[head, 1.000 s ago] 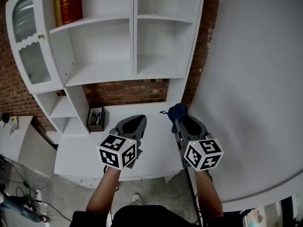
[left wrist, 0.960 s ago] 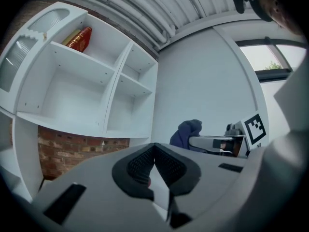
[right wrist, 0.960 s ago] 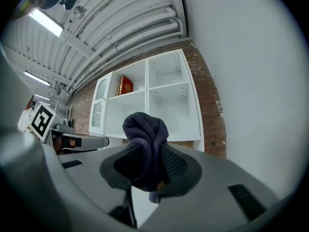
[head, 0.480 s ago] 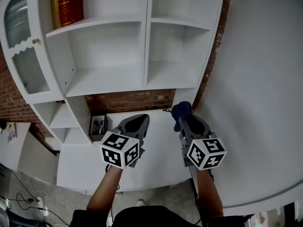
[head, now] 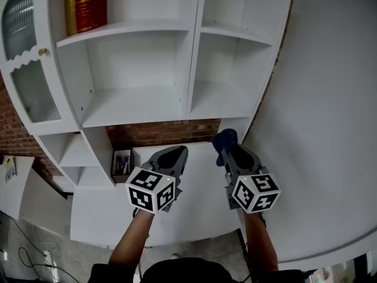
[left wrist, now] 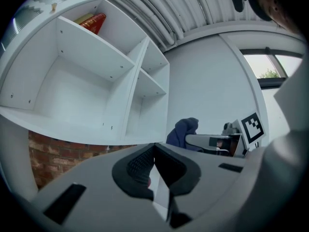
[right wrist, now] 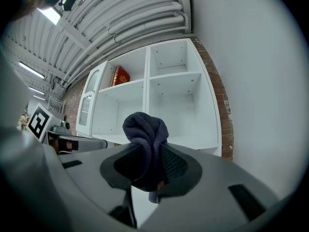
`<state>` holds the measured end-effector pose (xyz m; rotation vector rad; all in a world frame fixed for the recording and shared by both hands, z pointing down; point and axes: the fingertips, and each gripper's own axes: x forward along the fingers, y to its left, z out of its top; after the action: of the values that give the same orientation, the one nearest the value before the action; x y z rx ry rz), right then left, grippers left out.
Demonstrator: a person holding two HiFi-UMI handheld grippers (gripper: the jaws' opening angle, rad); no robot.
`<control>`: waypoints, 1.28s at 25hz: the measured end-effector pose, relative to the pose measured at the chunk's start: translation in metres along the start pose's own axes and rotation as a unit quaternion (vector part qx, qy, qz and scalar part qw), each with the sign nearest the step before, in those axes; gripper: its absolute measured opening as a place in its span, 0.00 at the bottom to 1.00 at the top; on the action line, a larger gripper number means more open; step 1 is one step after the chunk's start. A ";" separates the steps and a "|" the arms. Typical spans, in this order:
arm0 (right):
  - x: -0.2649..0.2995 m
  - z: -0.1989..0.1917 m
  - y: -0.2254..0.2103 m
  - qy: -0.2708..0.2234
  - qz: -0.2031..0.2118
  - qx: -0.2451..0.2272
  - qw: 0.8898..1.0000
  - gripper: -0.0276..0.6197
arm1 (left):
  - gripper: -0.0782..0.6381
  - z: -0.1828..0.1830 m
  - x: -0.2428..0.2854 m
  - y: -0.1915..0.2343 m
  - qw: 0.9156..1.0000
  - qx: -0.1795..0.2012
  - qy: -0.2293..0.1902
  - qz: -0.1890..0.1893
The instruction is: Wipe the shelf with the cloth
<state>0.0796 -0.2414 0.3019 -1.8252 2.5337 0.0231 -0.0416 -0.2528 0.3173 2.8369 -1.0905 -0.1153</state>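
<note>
The white shelf unit (head: 141, 108) fills the upper half of the head view, its open compartments bare. My right gripper (head: 227, 152) is shut on a bunched dark blue cloth (head: 224, 139), held just below the lower right compartment (head: 215, 102). In the right gripper view the cloth (right wrist: 146, 132) bulges up from between the jaws, with the shelf unit (right wrist: 159, 105) straight ahead. My left gripper (head: 174, 153) hovers beside it over the white desk, shut with nothing in it. The left gripper view shows the cloth (left wrist: 183, 131) off to the right.
Red books (head: 85, 5) stand on the top left shelf. A glass-fronted cabinet door (head: 26, 69) is at far left. A black pen box (head: 121, 161) sits on the white desk top (head: 194, 208) against the brick wall (head: 159, 131). A white wall (head: 330, 128) closes the right side.
Both grippers and the view have come closer to the shelf unit, which now looms larger. The right gripper still holds the cloth, and the left stays shut.
</note>
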 end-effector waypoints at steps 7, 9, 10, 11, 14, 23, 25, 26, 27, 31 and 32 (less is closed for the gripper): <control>0.012 0.005 -0.004 -0.001 -0.002 0.000 1.000 0.21 | 0.13 -0.001 -0.001 0.011 1.000 -0.005 0.002 0.006; 0.015 0.006 -0.006 -0.002 -0.001 -0.001 1.000 0.21 | 0.13 0.000 0.001 0.014 1.000 -0.007 0.000 0.008; 0.017 0.007 -0.007 -0.003 -0.001 -0.001 1.000 0.21 | 0.13 0.001 0.002 0.015 1.000 -0.007 -0.001 0.009; 0.018 0.008 -0.010 -0.003 -0.001 0.000 1.000 0.21 | 0.13 0.001 0.004 0.015 1.000 -0.007 -0.001 0.011; 0.022 0.010 -0.018 -0.008 0.000 0.003 1.000 0.21 | 0.13 0.001 0.011 0.016 1.000 -0.006 0.000 0.015; 0.035 0.020 -0.052 -0.017 0.009 -0.001 1.000 0.21 | 0.13 0.012 0.042 0.013 1.000 0.014 -0.004 0.026; 0.039 0.024 -0.061 -0.021 0.008 -0.005 1.000 0.21 | 0.13 0.015 0.052 0.011 0.999 0.019 -0.007 0.025; 0.042 0.026 -0.066 -0.022 0.008 -0.008 1.000 0.21 | 0.13 0.016 0.057 0.010 0.999 0.021 -0.009 0.025; 0.044 0.028 -0.072 -0.023 0.007 -0.010 1.000 0.21 | 0.13 0.017 0.061 0.010 0.999 0.022 -0.010 0.024; 0.056 0.033 -0.093 -0.025 0.000 -0.017 1.000 0.21 | 0.13 0.018 0.079 0.009 0.999 0.026 -0.011 0.023; 0.059 0.034 -0.098 -0.026 -0.001 -0.019 0.999 0.21 | 0.13 0.018 0.083 0.010 0.999 0.027 -0.010 0.024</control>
<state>0.1542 -0.3277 0.2666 -1.8150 2.5136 0.1169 0.0117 -0.3170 0.2974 2.8616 -1.1816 -0.1136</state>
